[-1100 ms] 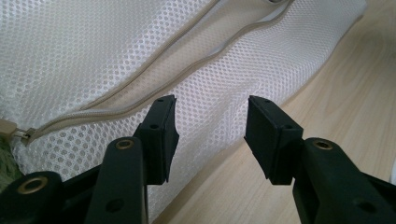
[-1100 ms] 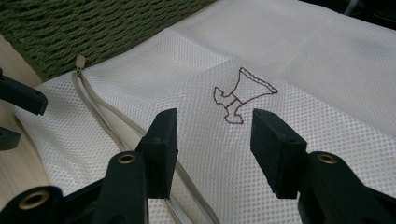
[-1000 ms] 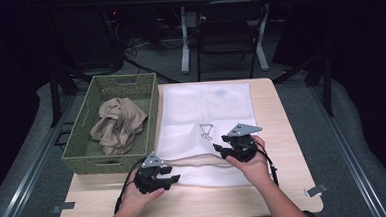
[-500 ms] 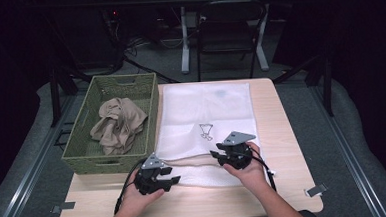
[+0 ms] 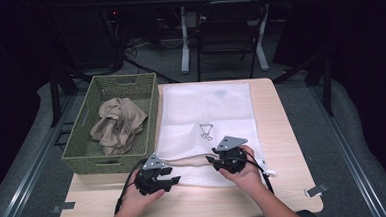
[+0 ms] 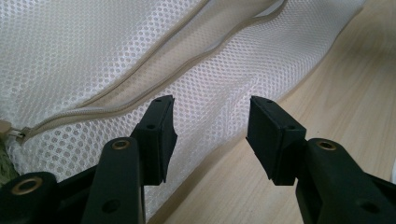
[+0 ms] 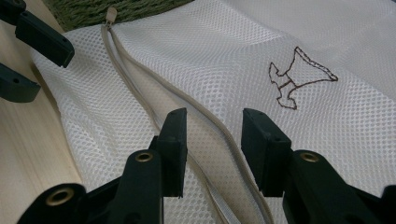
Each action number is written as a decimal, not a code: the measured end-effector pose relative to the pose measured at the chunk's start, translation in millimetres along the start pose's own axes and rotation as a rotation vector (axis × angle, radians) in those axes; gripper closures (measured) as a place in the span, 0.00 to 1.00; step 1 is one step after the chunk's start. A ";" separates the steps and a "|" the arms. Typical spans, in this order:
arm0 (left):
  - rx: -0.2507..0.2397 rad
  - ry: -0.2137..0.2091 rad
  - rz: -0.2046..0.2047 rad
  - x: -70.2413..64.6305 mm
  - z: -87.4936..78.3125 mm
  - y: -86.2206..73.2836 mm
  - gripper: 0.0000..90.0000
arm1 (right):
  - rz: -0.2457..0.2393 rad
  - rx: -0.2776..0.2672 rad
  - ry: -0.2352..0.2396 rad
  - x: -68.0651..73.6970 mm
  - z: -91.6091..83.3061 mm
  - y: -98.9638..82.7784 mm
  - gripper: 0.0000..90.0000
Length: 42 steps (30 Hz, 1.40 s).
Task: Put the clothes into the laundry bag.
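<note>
A white mesh laundry bag (image 5: 206, 113) lies flat on the wooden table (image 5: 282, 134), its beige zipper (image 7: 140, 88) running along the near edge and parted. My left gripper (image 5: 170, 175) sits at the bag's near left corner, its jaws open (image 6: 210, 126) over the mesh edge below the zipper (image 6: 140, 88). My right gripper (image 5: 211, 155) rests low on the bag, open (image 7: 212, 140), with a zipper band running between the fingers. Its jaws have just been closing in, then eased slightly apart; the pads are off the mesh.
A green woven basket (image 5: 83, 154) stands left of the bag with a crumpled beige cloth (image 5: 119, 123) inside. A brown stitched emblem (image 7: 299, 77) marks the bag's middle. The zipper pull (image 7: 111, 14) lies by the basket. Bare tabletop runs along the near edge and right side.
My right gripper has shifted left and slightly down onto the zipper line, and its jaws stand narrower than before. The left gripper has stayed put.
</note>
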<state>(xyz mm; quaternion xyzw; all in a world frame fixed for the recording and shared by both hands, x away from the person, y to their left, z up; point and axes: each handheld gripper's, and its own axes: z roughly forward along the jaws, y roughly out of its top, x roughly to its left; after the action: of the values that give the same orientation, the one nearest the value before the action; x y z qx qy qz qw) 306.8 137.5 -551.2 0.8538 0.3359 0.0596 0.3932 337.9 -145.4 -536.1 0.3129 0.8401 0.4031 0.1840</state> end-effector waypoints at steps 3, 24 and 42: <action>0.003 0.012 0.011 0.0 0.7 -0.2 0.60 | -0.005 0.001 -0.001 1.4 0.7 -0.3 0.67; 0.131 -0.001 0.040 -1.3 20.5 -3.1 0.59 | -0.019 0.026 -0.009 1.2 8.0 -2.4 0.59; 0.151 -0.012 0.042 -1.2 24.9 -3.6 0.55 | -0.026 0.048 -0.026 -0.4 12.6 -4.2 0.56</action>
<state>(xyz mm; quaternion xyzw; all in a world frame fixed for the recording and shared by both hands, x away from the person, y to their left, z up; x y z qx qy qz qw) 313.1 122.7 -570.6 0.8883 0.3191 0.0373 0.3282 343.7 -140.6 -547.0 0.3115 0.8511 0.3763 0.1926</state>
